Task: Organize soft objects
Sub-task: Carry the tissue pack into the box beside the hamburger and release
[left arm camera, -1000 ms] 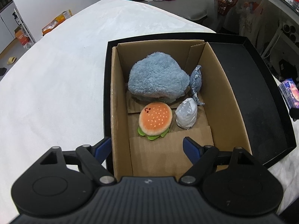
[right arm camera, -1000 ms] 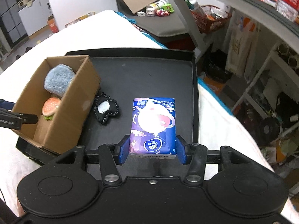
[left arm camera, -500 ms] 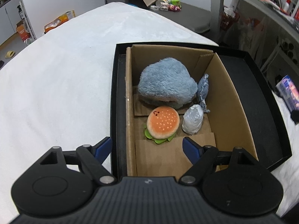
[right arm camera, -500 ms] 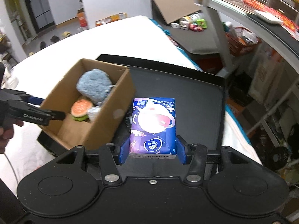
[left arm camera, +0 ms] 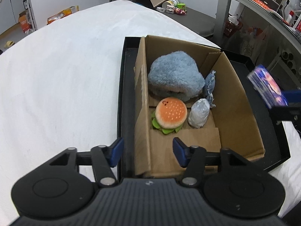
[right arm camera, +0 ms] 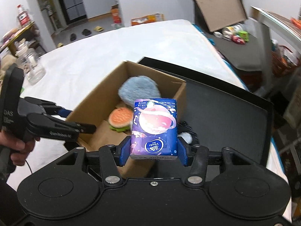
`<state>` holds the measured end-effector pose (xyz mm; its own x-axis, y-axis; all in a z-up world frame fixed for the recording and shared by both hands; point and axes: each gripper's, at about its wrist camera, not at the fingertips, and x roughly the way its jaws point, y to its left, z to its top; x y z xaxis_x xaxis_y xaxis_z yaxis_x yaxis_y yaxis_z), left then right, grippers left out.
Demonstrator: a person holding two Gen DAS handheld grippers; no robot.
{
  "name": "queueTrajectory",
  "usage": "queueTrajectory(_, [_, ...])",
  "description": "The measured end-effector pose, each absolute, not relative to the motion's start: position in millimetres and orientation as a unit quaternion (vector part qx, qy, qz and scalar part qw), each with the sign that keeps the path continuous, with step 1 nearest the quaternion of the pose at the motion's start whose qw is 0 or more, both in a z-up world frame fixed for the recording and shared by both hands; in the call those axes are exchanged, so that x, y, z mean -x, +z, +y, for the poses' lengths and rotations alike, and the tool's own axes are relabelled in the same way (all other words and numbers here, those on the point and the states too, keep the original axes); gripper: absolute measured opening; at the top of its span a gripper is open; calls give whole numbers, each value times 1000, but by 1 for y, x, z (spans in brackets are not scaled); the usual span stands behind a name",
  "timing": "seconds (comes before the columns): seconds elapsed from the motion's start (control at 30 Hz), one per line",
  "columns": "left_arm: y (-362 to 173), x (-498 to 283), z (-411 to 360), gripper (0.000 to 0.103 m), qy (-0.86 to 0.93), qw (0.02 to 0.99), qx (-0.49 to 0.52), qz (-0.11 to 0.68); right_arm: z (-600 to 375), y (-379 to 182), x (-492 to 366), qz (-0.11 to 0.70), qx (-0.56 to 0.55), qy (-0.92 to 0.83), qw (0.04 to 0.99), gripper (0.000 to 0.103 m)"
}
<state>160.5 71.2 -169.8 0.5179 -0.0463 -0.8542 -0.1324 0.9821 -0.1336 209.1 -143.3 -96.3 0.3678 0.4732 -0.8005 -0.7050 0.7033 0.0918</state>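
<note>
While your right gripper [right arm camera: 153, 151] clamped the tissue pack [right arm camera: 154, 129] beside the cardboard box [left arm camera: 242, 101], your left gripper [left arm camera: 147, 150] gaped empty astride its near wall.

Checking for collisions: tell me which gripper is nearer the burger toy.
Left. The left gripper hovers open at the box's near end, just short of the burger; the right gripper, holding the tissue pack, is outside the box's side wall.

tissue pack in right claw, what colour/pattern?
Blue-purple tissue pack with a pink ringed planet print; clearest in the right wrist view.
</note>
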Motion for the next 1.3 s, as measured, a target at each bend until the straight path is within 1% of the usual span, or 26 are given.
queueTrajectory(0.03, [-171,-159,73,48,25,867,97,489,-139,-96,-209,430,137,367,813,50])
queueTrajectory(0.1, [-173,-156,77,40,26,866,108,487,-130,-96,-210,428,144,381,806,50])
queueTrajectory(0.13, [-173,-155,78,39,28,867,111,485,-125,-97,-211,428,148,388,803,50])
queueTrajectory(0.2, [-174,-155,79,31,30,867,116,484,-116,-100,-213,427,159,402,794,50])
queueTrajectory(0.27, [-175,-156,79,26,26,866,121,485,-107,-102,-215,426,164,419,785,50])
queueTrajectory(0.43, [-175,-156,80,23,25,867,119,483,-89,-106,-213,422,170,452,767,50])
queueTrajectory(0.5, [-176,-155,83,18,26,866,125,484,-83,-109,-211,423,173,459,762,50])
queueTrajectory(0.7, [-177,-154,86,17,26,866,130,481,-69,-121,-209,430,177,472,749,50])
queueTrajectory(0.9, [-178,-154,86,17,25,867,131,481,-59,-128,-204,446,180,486,730,52])
queueTrajectory(1.2, [-175,-155,83,17,29,864,128,486,-70,-123,-203,446,185,472,738,53])
queueTrajectory(1.3, [-173,-157,81,18,31,862,125,490,-74,-120,-206,442,186,466,744,57])
